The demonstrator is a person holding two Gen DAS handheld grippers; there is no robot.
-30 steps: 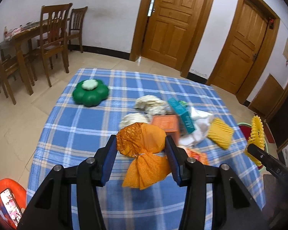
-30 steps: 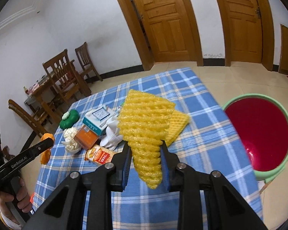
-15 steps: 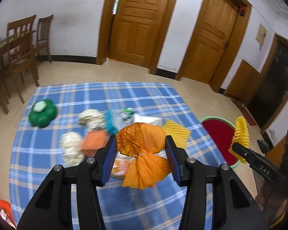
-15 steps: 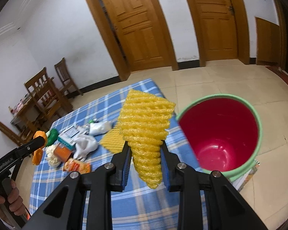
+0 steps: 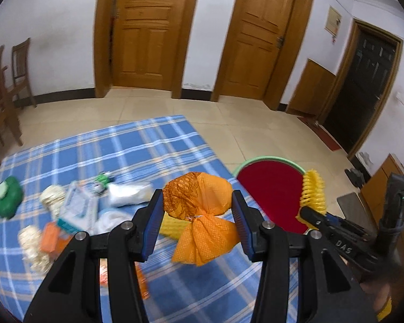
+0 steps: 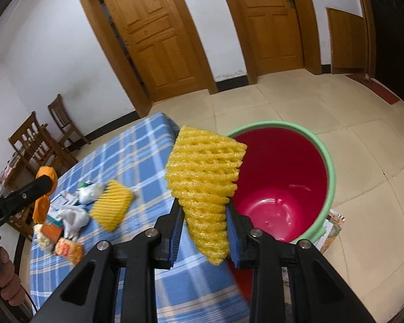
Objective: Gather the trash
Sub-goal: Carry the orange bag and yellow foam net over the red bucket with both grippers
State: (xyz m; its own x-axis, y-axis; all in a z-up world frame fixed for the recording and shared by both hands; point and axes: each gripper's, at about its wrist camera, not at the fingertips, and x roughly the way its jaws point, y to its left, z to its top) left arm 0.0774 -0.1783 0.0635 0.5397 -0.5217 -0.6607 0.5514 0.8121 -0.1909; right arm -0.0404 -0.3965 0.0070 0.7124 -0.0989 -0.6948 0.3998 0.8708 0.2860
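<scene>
Between the left gripper (image 5: pixel 196 222) pads: an orange mesh bag (image 5: pixel 199 215), clamped across its bulging upper half, with the knotted tail hanging below the pads. It is carried in the air above the blue plaid tablecloth (image 5: pixel 121 150), near the table edge facing the bucket.

Right gripper (image 6: pixel 204 234): closed on a yellow foam fruit net (image 6: pixel 204 177); the narrow lower end is pinched between the blue pads and the wide end fans out above. From its own camera the net sits over the near rim of the red bucket with green rim (image 6: pixel 280 183). The bucket stands on the tiled floor just beside the table, and its inside looks bare. The left wrist view shows the same net (image 5: pixel 313 192) on the right gripper (image 5: pixel 309 216), in front of the bucket (image 5: pixel 269 185).

On the tablecloth, left behind:
- a second yellow foam net (image 6: pixel 111 204), lying flat
- white crumpled tissue (image 6: pixel 72 219)
- an orange box (image 6: pixel 51 230)
- an orange snack packet (image 6: pixel 67 249)
- a blue-white carton (image 5: pixel 76 208)
- a green flower-shaped container (image 5: pixel 8 197), well apart at the far left
- several white paper wads; motion blur hides the detail

A bare hand (image 6: pixel 6 280) grips the left gripper's handle at the left edge of the right wrist view.

Background: two wooden doors and wooden chairs.
</scene>
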